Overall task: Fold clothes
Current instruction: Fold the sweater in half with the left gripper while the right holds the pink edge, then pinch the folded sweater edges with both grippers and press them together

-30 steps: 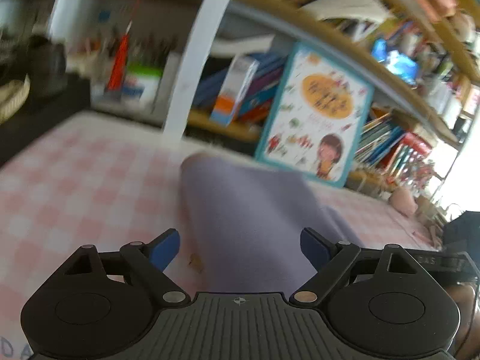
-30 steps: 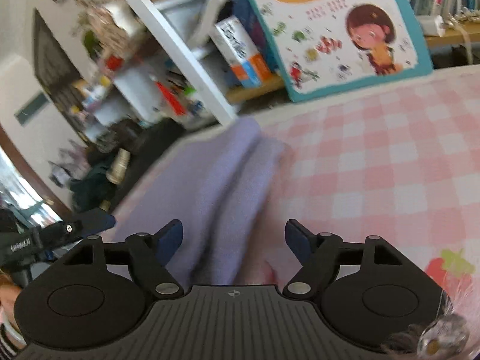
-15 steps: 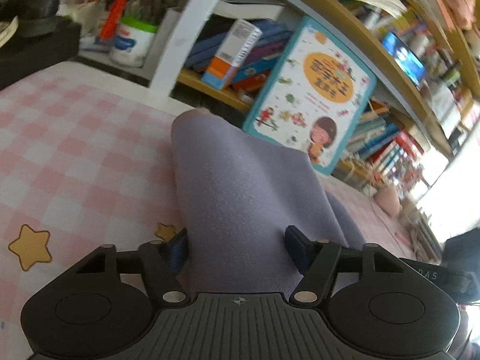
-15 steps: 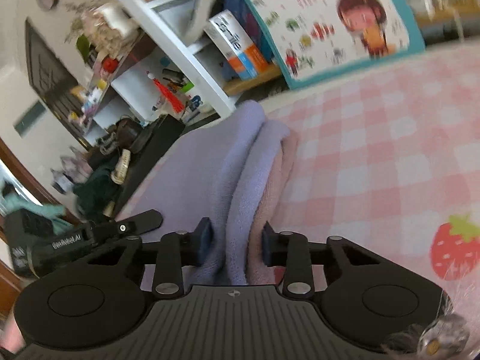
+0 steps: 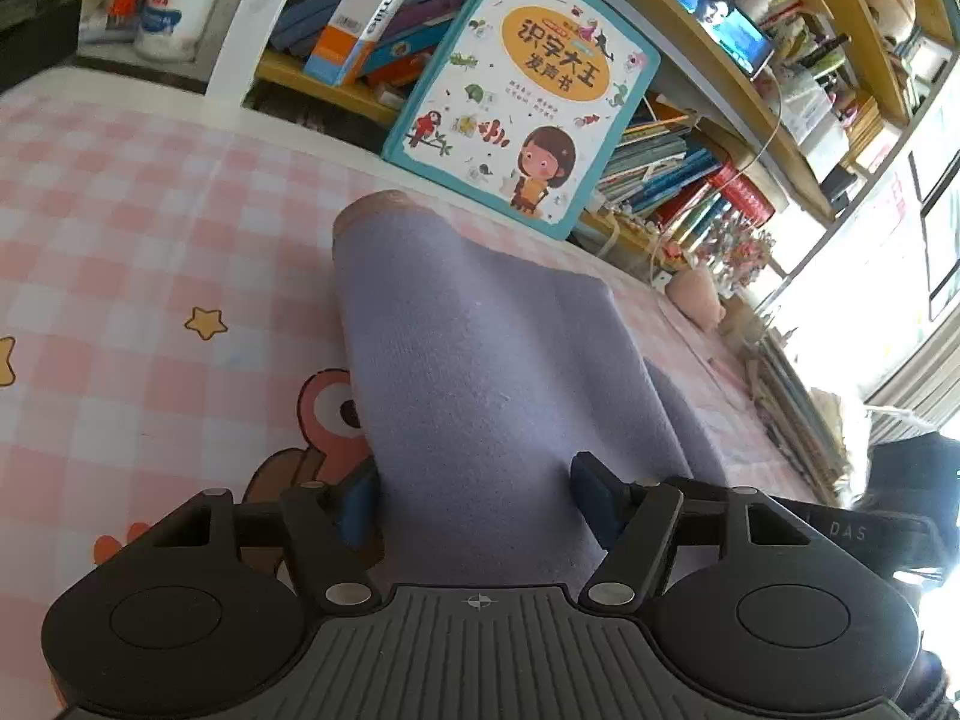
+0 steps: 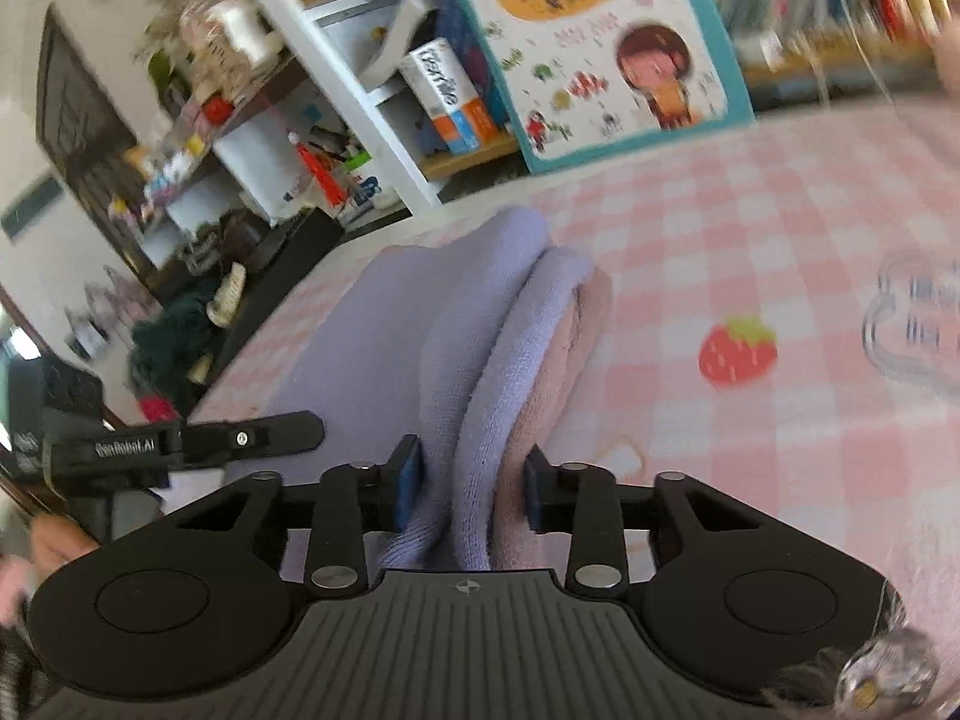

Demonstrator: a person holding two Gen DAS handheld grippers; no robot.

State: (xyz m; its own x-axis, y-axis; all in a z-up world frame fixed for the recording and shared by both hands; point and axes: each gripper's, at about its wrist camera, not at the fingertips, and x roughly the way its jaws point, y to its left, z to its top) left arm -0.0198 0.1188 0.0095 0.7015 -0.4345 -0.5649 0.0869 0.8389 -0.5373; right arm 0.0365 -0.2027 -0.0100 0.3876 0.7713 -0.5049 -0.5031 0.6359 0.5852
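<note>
A folded lavender garment (image 5: 480, 360) with a pink inner layer lies on the pink checked cloth (image 5: 120, 240). My left gripper (image 5: 474, 498) straddles its near end, blue pads against both sides of the wide fold. In the right wrist view the garment (image 6: 480, 324) shows as stacked lavender and pink folds. My right gripper (image 6: 471, 492) is shut on that stack at its near end. The left gripper's finger (image 6: 240, 438) shows at the left of the right wrist view.
A children's picture book (image 5: 522, 84) leans against the bookshelf (image 5: 720, 60) behind the table. A white shelf post (image 5: 252, 30) and a tub (image 5: 168, 18) stand at the back left. The cloth has star, strawberry (image 6: 738, 348) and cartoon prints.
Both grippers closed in from wide open onto the garment's near end. Both views have shifted, with the garment now reaching further across the cloth.
</note>
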